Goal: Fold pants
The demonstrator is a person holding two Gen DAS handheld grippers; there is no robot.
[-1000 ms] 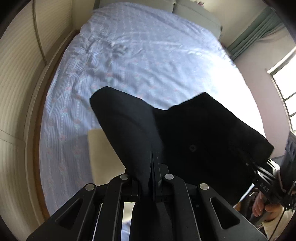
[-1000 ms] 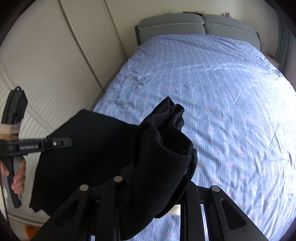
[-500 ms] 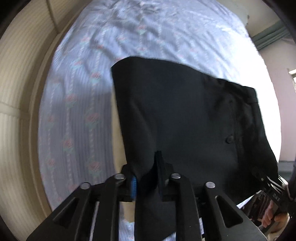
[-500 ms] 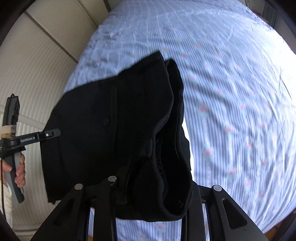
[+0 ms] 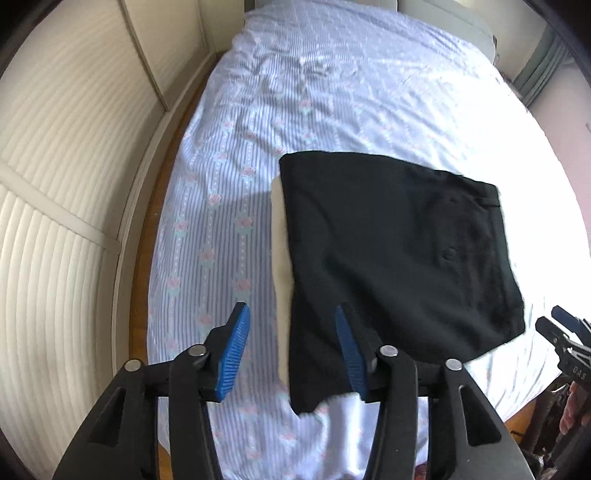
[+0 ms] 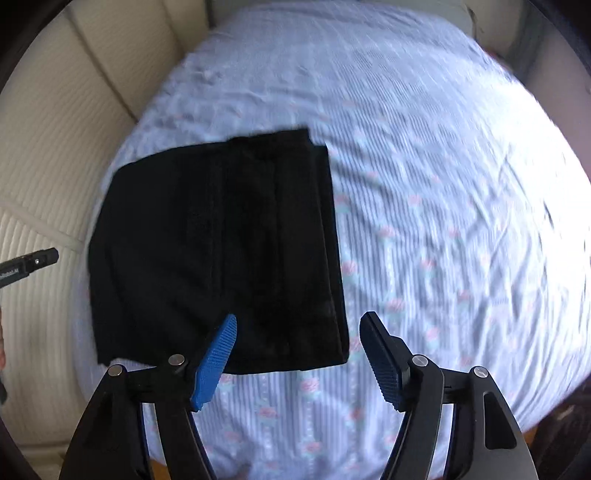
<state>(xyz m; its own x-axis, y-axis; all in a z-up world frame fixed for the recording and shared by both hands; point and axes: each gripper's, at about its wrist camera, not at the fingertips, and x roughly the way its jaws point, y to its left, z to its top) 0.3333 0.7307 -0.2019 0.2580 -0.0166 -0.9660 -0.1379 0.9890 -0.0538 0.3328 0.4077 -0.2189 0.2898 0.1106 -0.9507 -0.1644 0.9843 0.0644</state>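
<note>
The black pants [image 5: 399,251] lie folded into a flat rectangle on the blue striped bed sheet [image 5: 332,92]. In the right wrist view the pants [image 6: 218,243] lie left of centre. My left gripper [image 5: 291,328] is open and empty, its blue pads astride the pants' near left edge. My right gripper [image 6: 299,332] is open and empty, just above the pants' near right corner. A cream item [image 5: 280,251] shows from under the pants' left edge.
A ribbed cream wardrobe [image 5: 55,184] runs along the bed's left side. A wooden bed frame edge [image 5: 147,236] shows beside the sheet. Grey headboard cushions [image 5: 443,14] stand at the far end. The right gripper's tip [image 5: 565,332] shows at right.
Both grippers held the pants shut a second ago. The pants came down flat onto the bed, and both grippers have opened and let go.
</note>
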